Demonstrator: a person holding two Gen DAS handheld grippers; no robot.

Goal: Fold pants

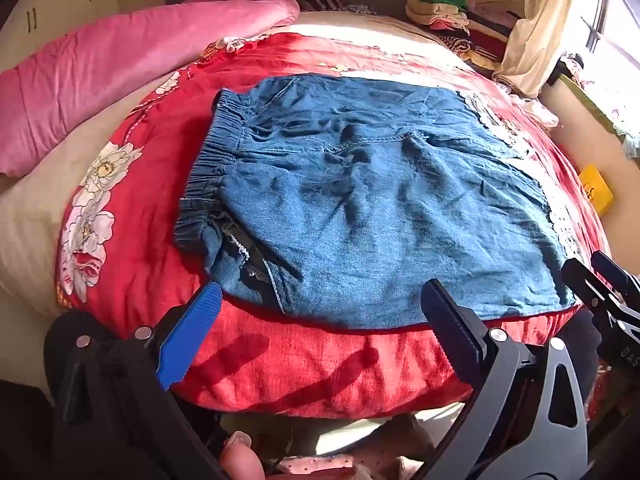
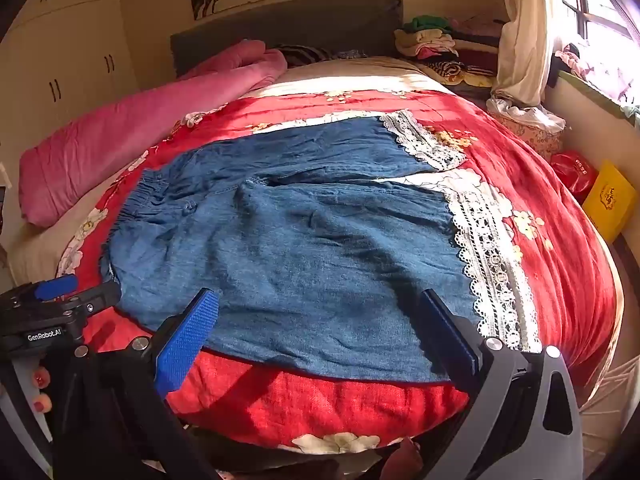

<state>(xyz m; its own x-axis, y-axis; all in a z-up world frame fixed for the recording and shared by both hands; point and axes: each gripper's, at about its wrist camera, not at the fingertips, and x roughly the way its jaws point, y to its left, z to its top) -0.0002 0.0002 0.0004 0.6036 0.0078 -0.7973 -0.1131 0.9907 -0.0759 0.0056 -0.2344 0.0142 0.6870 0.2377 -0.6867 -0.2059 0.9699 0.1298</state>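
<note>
Blue denim pants (image 1: pixel 360 200) lie spread flat on a red floral quilt (image 1: pixel 280 360), elastic waistband (image 1: pixel 208 168) to the left, white lace hems (image 2: pixel 492 264) to the right. Both legs show in the right wrist view (image 2: pixel 300 248), side by side with a small gap at the hems. My left gripper (image 1: pixel 320 304) is open and empty, just above the near edge of the pants by the waist end. My right gripper (image 2: pixel 320 312) is open and empty over the near leg's edge. The left gripper also shows in the right wrist view (image 2: pixel 80 292), the right gripper at the left view's edge (image 1: pixel 600 276).
A rolled pink blanket (image 2: pixel 140 132) lies along the bed's left side. Stacked folded clothes (image 2: pixel 440 44) sit by the headboard. A curtain (image 2: pixel 524 28) and window are at the right. A yellow box (image 2: pixel 610 200) and red bag (image 2: pixel 574 170) lie on the floor at the right.
</note>
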